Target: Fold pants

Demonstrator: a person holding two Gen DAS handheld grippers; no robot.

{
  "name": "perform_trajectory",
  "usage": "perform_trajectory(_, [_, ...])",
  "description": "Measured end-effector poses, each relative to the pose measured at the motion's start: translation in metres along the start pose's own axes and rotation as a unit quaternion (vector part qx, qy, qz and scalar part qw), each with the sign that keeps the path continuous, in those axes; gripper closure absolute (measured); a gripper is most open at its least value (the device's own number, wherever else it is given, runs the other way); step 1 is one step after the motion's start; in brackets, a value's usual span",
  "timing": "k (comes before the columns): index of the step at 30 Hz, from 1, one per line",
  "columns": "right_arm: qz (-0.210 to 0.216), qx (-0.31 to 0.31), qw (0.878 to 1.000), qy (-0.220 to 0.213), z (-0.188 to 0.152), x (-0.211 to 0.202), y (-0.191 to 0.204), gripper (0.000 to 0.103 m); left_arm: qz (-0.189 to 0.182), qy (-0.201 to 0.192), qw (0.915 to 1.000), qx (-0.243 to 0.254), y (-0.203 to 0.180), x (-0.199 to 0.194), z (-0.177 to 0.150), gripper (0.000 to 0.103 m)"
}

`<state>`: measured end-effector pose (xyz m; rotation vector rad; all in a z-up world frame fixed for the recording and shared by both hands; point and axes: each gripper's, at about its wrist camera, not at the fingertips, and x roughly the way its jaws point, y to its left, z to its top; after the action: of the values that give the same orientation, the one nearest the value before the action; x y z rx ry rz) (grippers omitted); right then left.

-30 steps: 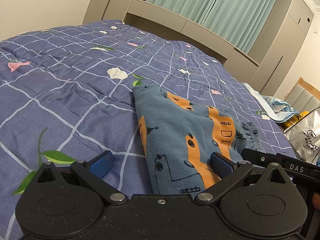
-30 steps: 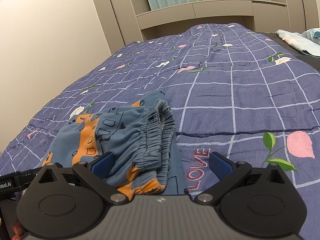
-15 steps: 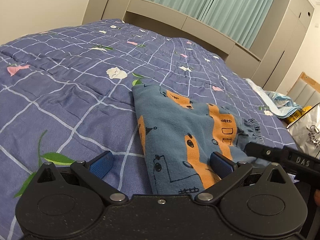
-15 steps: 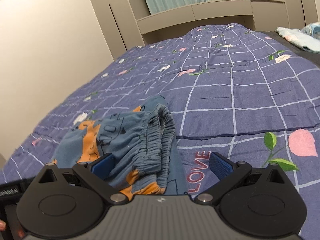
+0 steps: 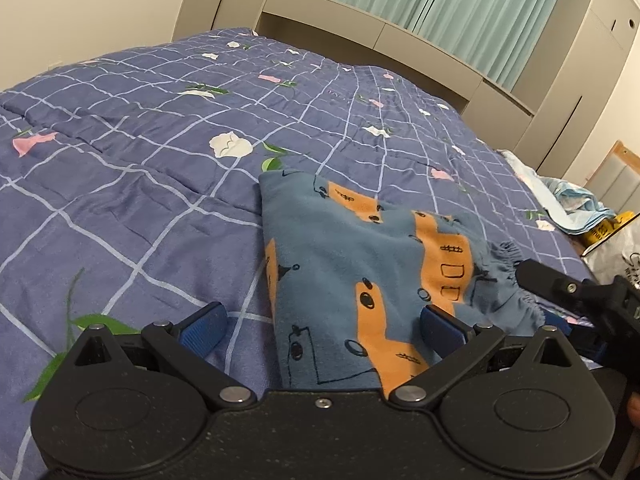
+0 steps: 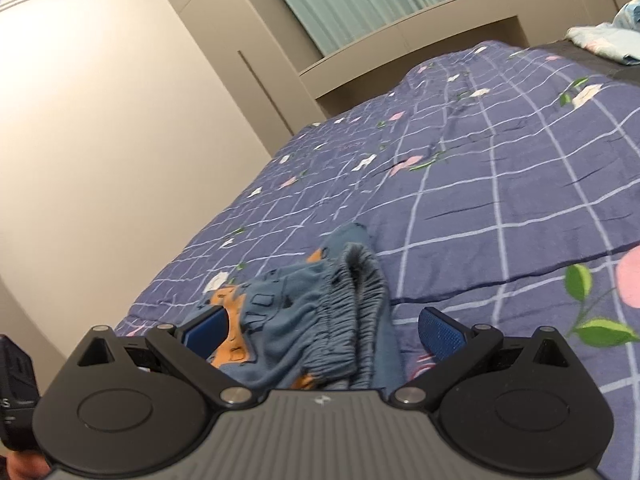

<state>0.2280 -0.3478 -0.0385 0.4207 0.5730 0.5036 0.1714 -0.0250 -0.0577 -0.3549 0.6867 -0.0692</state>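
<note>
Blue pants with orange print [image 5: 360, 264] lie folded in a compact bundle on the purple checked bedspread [image 5: 140, 184]. In the right wrist view the pants [image 6: 304, 312] show their gathered elastic waistband, bunched up toward me. My left gripper [image 5: 320, 326] is open and empty, its blue pads straddling the near edge of the pants. My right gripper [image 6: 324, 330] is open and empty, low over the waistband end. The right gripper's black body [image 5: 580, 300] shows at the right edge of the left wrist view.
A headboard shelf and teal curtains [image 5: 420, 8] stand at the far end of the bed. Light blue cloth [image 5: 576, 200] and a plastic bag [image 5: 616, 252] lie off the bed's right side. A beige wardrobe and wall [image 6: 120, 120] are on the left.
The right gripper has tilted and swung left, so the wall fills more of its view. The left gripper has hardly moved. The pants lie where they were.
</note>
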Motion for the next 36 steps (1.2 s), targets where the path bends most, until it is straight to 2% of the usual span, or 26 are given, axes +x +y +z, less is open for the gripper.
perform_trajectory(4, [0.037,0.023,0.999,0.016,0.000,0.006,-0.005,0.000,-0.003,-0.008,1.0000,0.001,0.003,0.001,-0.003,0.000])
perform_trajectory(18, [0.014,0.017,0.999,0.029,-0.001,0.013,0.000,0.002,-0.008,-0.013,0.9999,-0.005,0.006,0.001,-0.006,0.000])
perform_trajectory(20, [0.010,0.017,0.999,0.029,-0.001,0.013,0.000,0.005,-0.007,-0.012,0.9999,-0.004,0.006,0.001,-0.005,0.000])
perform_trajectory(24, [-0.002,0.026,0.999,0.025,-0.001,0.011,-0.003,0.030,-0.006,-0.010,0.9999,-0.005,0.005,-0.001,-0.002,0.001])
perform_trajectory(27, [-0.011,0.030,0.999,0.024,-0.002,0.009,-0.005,0.047,-0.003,-0.014,0.9999,-0.007,0.005,-0.005,0.000,0.016])
perform_trajectory(28, [-0.012,0.028,0.999,0.024,-0.002,0.009,-0.004,0.055,-0.006,-0.015,0.9999,-0.007,0.004,-0.006,0.001,0.023])
perform_trajectory(30, [-0.017,0.018,0.999,0.022,-0.002,0.008,-0.001,0.059,-0.019,-0.009,0.9998,-0.004,0.000,-0.007,0.005,0.039])
perform_trajectory(36, [-0.024,0.003,1.000,0.015,-0.003,0.006,0.004,0.065,-0.004,-0.006,0.9999,0.009,-0.009,-0.007,0.006,0.049])
